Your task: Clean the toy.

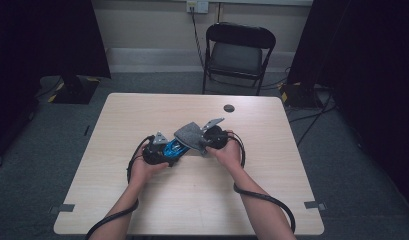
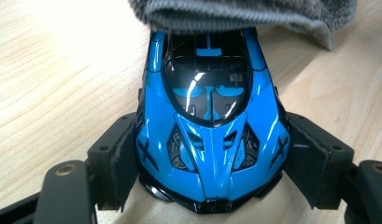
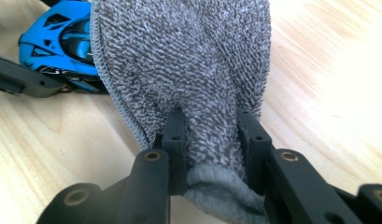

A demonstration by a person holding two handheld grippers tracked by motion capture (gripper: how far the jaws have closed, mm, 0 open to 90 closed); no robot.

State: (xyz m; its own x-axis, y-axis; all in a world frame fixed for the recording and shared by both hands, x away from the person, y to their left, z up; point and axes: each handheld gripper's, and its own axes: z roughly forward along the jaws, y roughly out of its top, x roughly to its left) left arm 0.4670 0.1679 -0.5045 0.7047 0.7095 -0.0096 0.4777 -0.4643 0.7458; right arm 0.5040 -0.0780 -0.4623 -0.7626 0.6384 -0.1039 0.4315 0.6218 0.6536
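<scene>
My left gripper (image 2: 209, 158) clamps the blue toy car (image 2: 209, 121); my right gripper (image 3: 214, 140) pinches the grey cloth (image 3: 188, 60). Wiping hard could twist the car loose.

A table (image 1: 192, 200) is standing in the middle of the floor, with a chair (image 1: 238, 52) behind its far edge. Near the table's centre, the left gripper (image 1: 164, 150) is sitting left of the right gripper (image 1: 204, 141), and a car (image 1: 173, 148) is lying between them. A cloth (image 1: 189, 134) is draping over the car's far end. A disc (image 1: 229, 108) is lying behind the grippers, near the far edge.
</scene>
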